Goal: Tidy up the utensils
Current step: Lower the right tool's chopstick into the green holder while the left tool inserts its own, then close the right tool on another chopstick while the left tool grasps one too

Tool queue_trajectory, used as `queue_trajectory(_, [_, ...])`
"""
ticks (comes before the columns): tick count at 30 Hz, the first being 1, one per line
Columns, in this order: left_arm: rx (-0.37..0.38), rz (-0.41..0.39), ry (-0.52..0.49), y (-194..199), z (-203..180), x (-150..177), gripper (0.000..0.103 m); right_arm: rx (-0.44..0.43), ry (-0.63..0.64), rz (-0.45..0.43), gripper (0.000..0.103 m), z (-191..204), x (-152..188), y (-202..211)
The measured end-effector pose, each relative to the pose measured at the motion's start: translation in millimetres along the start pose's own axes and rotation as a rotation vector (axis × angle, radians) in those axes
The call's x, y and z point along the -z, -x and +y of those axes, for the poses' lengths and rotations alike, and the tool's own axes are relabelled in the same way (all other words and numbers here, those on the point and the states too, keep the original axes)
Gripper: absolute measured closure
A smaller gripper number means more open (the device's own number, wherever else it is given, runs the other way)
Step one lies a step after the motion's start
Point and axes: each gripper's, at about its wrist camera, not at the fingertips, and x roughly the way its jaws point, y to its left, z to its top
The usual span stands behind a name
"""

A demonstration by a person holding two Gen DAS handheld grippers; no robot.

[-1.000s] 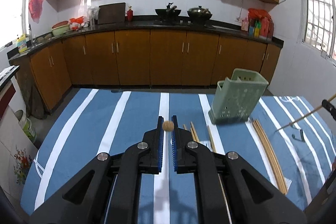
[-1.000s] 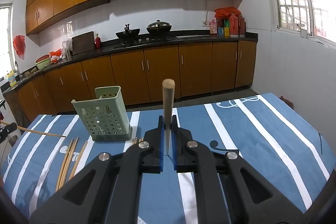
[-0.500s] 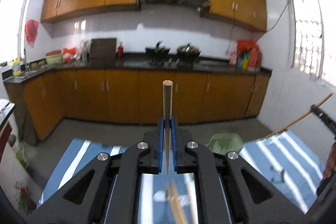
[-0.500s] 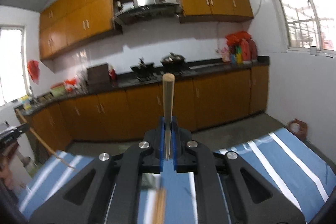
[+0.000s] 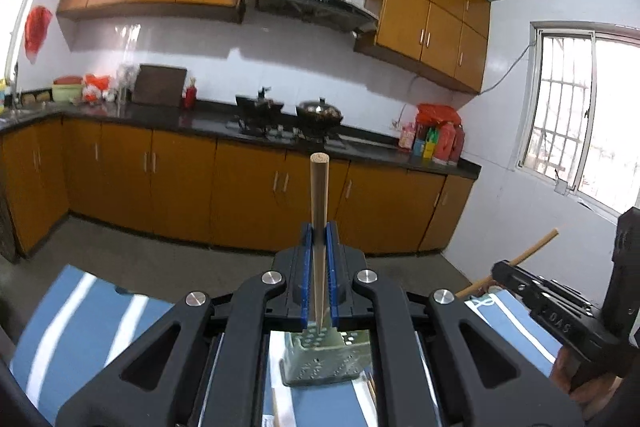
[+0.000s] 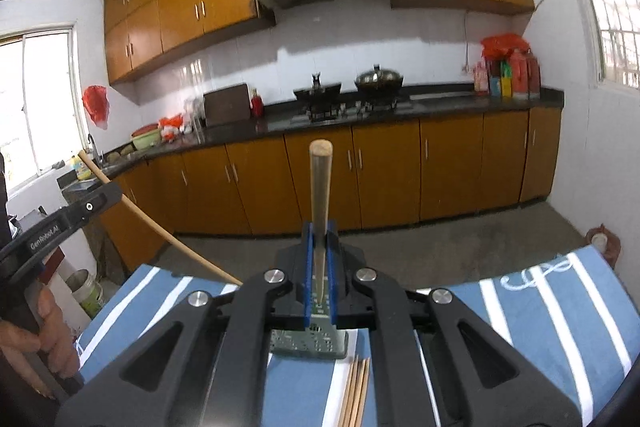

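Observation:
My left gripper [image 5: 319, 231] is shut on a wooden chopstick [image 5: 319, 203] that stands upright between the blue pads, thick end up. My right gripper [image 6: 319, 229] is shut on another wooden chopstick [image 6: 320, 195], also upright. Both are raised above the table. The green perforated utensil holder [image 5: 320, 363] stands on the blue striped cloth below the left gripper, seen through its frame; it also shows under the right gripper [image 6: 308, 343]. The right gripper appears at the right edge of the left view [image 5: 560, 315], and the left gripper at the left of the right view [image 6: 52, 227].
Loose chopsticks [image 6: 354, 391] lie on the striped tablecloth [image 6: 540, 311] just in front of the holder. Kitchen cabinets and a counter [image 6: 400, 107] with a stove run along the back wall. A paint bucket [image 6: 86, 293] stands on the floor at left.
Both grippers have risen and tilted up with their chopsticks; the view went from looking down at the table to the cabinets. The holder now sits under both grippers.

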Motion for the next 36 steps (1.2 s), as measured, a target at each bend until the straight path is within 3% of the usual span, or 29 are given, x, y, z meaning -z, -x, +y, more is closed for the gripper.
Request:
queue_trajectory(9, [-0.007,0.104,-0.008,-26.1,1.5,28.6,0.095,0.005,-0.032,0.07,0.092,-1.1,20.7,-33.2])
queue_trajectory(10, [-0.009,0.101,-0.009,-24.5,2.7,29.1,0.089,0.004,-0.032,0.068,0.089,-0.8,20.8,-31.8])
queue_trajectory(11, [-0.012,0.097,-0.011,-24.2,3.3,29.0,0.075,0.005,-0.033,0.064,0.084,-1.2,20.6,-30.1])
queue_trajectory(13, [-0.028,0.07,-0.015,-17.5,4.1,27.2,0.058,0.009,-0.04,0.048,0.081,-2.9,19.1,-24.5])
queue_trajectory(19, [-0.042,0.033,-0.016,-2.8,5.4,21.7,0.057,0.019,-0.061,-0.005,0.08,-9.5,17.4,1.4])
queue_trajectory(23, [-0.06,0.011,0.005,20.8,16.6,25.3,0.057,0.065,-0.073,-0.012,0.08,-26.1,36.7,26.1])
queue_trajectory(27, [-0.143,0.067,0.006,37.5,38.6,52.8,0.057,0.118,-0.104,0.071,0.08,-50.7,75.1,26.6])
queue_trajectory(29, [-0.18,0.113,-0.001,37.4,48.2,69.0,0.057,0.134,-0.137,0.157,0.08,-64.4,104.9,16.6])
queue_trajectory(33, [-0.254,0.274,0.001,25.0,73.8,121.9,0.057,0.119,-0.2,0.352,0.086,-75.8,168.3,-12.8])
queue_trajectory(36, [-0.27,0.376,0.029,18.3,85.6,159.1,0.058,0.078,-0.211,0.447,0.088,-69.5,203.5,-28.3])
